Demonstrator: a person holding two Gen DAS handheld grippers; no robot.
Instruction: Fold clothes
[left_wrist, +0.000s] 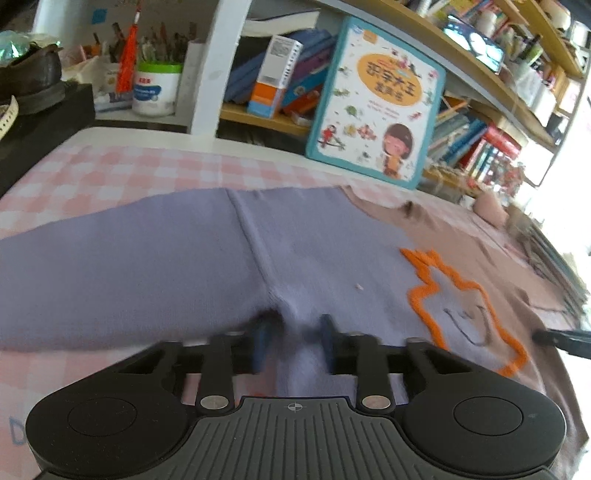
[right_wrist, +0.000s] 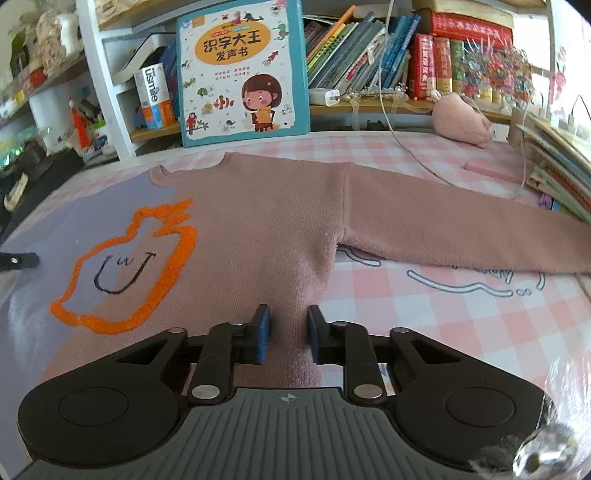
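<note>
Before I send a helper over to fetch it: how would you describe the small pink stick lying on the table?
Start at the pink checked tablecloth and follow the sweater's brown sleeve outward. Behind that sleeve, toward the shelves, lies the pink stick, flat on the cloth near the pink plush toy. Unlike the round, fuzzy toy, it is thin, straight and smooth.
</note>
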